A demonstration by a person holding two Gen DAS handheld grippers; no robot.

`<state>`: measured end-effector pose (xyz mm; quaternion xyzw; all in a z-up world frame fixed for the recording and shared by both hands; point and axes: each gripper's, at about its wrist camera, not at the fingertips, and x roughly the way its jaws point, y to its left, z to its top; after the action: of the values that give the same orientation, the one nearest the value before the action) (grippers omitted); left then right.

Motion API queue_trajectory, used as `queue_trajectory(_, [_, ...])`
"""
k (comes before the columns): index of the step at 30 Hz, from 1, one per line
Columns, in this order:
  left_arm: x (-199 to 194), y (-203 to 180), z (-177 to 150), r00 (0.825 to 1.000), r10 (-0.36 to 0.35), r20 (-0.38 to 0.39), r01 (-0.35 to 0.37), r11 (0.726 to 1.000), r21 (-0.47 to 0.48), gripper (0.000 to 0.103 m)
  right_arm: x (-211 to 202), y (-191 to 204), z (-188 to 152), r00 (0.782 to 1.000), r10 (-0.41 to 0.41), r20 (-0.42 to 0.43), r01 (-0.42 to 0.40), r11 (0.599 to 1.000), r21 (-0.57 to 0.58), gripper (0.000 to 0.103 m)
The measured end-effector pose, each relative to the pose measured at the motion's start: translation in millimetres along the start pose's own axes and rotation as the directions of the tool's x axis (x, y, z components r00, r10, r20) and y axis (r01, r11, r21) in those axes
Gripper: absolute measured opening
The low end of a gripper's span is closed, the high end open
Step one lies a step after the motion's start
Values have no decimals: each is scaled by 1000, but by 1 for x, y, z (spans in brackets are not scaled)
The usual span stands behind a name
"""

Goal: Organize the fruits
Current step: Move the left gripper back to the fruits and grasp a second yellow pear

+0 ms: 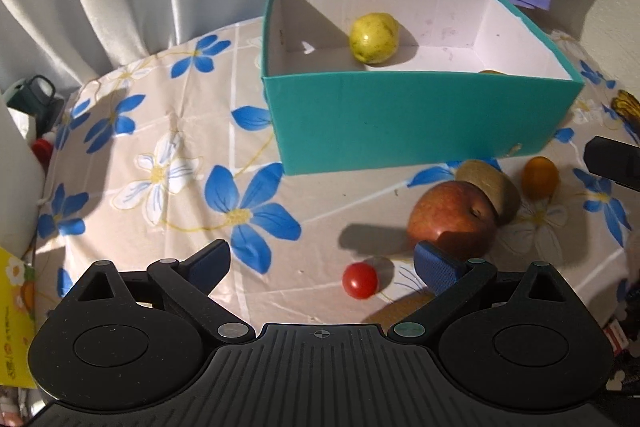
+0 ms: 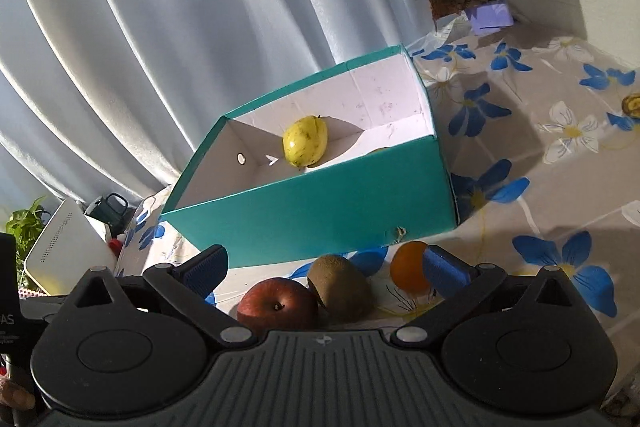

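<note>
**Fruit beside box**

On floral tablecloth (image 1: 160,131): teal box (image 1: 400,119) holding yellow fruit (image 1: 374,37) at far wall. Near it, outside: red apple (image 1: 448,219) touching kiwi (image 1: 496,191), orange fruit (image 1: 540,178) right, cherry tomato (image 1: 360,280) nearest. Left gripper (image 1: 324,263), right gripper (image 2: 326,267): spread wide, empty.

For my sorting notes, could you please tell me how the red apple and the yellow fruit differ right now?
The red apple lies on the floral tablecloth, outside the teal box; the yellow fruit sits inside it. The apple is red with its stem dimple showing; the yellow fruit is yellow-green with dark specks. The apple touches a kiwi; the yellow fruit touches no other fruit. Both are roundish, and no hand-held gripper holds either.
</note>
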<state>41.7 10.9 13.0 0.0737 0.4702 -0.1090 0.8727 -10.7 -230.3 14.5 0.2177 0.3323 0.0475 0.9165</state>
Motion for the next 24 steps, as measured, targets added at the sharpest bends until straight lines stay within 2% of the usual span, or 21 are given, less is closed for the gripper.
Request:
queue_trajectory(4, [-14,-12,-14,998,-49,35,46,996,77,101,-16,6,-11,998,-12,56,15,999,-46,103])
queue_trajectory(8, [-22,-27,-26,996,-76,52,67,987,149,101,-20,13,-16,999,-23,48,28,995,-95,103])
queue_trajectory(11, [-24,-35,-32,996,-71,44,63,984,167,101,-24,14,-18,999,5,48,0,996,-93,103])
queue_trajectory(15, [-27,-37,-37,996,-74,43,66,984,165,101,-35,21,-20,993,-56,103,70,989,-130,103])
queue_trajectory(24, [-43,-52,-55,986,-138,94,113,966,233,101,-46,21,-20,985,-104,138,125,981,-151,103])
